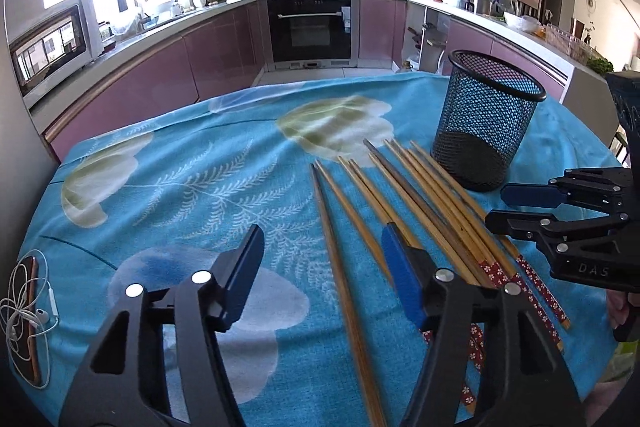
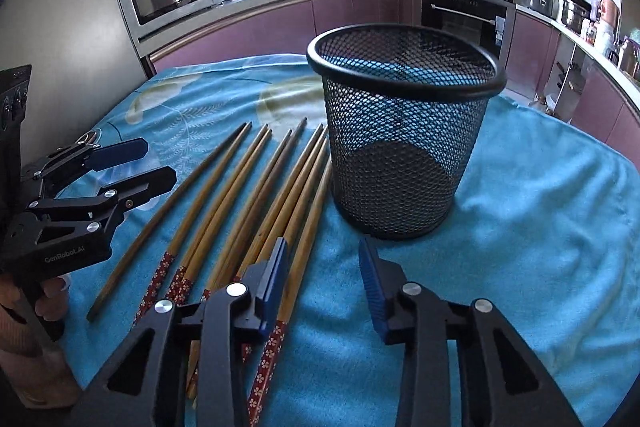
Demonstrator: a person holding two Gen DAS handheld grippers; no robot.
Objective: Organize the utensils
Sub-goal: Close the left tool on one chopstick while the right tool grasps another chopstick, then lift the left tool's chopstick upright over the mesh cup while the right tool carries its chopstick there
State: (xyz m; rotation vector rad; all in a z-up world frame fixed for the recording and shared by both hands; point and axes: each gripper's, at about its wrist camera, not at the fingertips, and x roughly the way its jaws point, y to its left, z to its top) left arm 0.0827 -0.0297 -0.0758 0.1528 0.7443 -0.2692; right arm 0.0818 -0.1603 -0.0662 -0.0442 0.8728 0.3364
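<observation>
Both grippers are hovering over the blue cloth (image 1: 180, 163), jaws parted and gripping nothing. The left gripper (image 1: 324, 267) is pointing toward twelve o'clock beside the loose chopsticks (image 1: 420, 195); the right gripper (image 2: 324, 283) is sitting at their patterned ends, the upright mesh cup (image 2: 404, 131) at its one o'clock.

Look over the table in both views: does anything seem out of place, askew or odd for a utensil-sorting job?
The phone wrapped in white earphones at the table's left edge is no utensil. The chopsticks lie fanned loosely beside the upright, empty mesh cup, not yet sorted. Nothing looks spilled or damaged.
</observation>
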